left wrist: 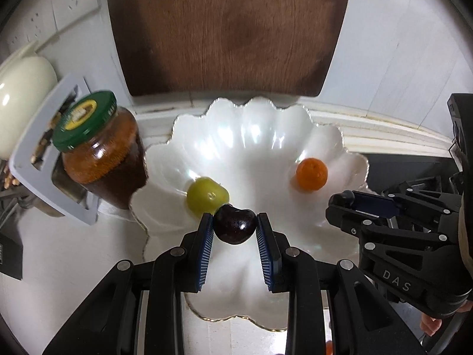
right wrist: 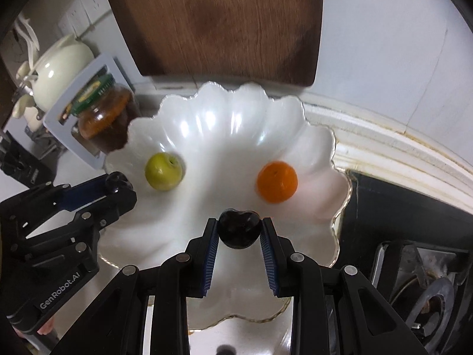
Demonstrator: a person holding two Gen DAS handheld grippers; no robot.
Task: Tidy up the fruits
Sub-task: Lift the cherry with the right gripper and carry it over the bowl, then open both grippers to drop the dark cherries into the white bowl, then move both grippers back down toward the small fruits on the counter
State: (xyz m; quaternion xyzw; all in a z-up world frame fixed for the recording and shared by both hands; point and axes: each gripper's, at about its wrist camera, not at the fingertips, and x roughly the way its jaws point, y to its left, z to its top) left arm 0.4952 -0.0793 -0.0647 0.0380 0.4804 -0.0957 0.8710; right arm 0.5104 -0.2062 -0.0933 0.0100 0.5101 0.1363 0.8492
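Note:
A white scalloped bowl (left wrist: 266, 136) (right wrist: 224, 124) holds a green fruit (left wrist: 207, 196) (right wrist: 163, 171) on its left and a small orange (left wrist: 312, 174) (right wrist: 277, 182) on its right. My left gripper (left wrist: 235, 222) is shut on a dark cherry (left wrist: 235, 224) above the bowl's near side. My right gripper (right wrist: 239, 226) is shut on another dark cherry (right wrist: 239, 232), also above the bowl's near side. Each gripper shows in the other's view, the right one (left wrist: 346, 199) at the bowl's right edge, the left one (right wrist: 118, 182) at its left edge.
A green-lidded jar (left wrist: 100, 148) (right wrist: 103, 115) stands left of the bowl, beside a grey frame (left wrist: 38, 159). A cream teapot (right wrist: 59, 71) is behind it. A wooden board (left wrist: 227, 29) leans on the wall. A black stove (right wrist: 414, 251) lies to the right.

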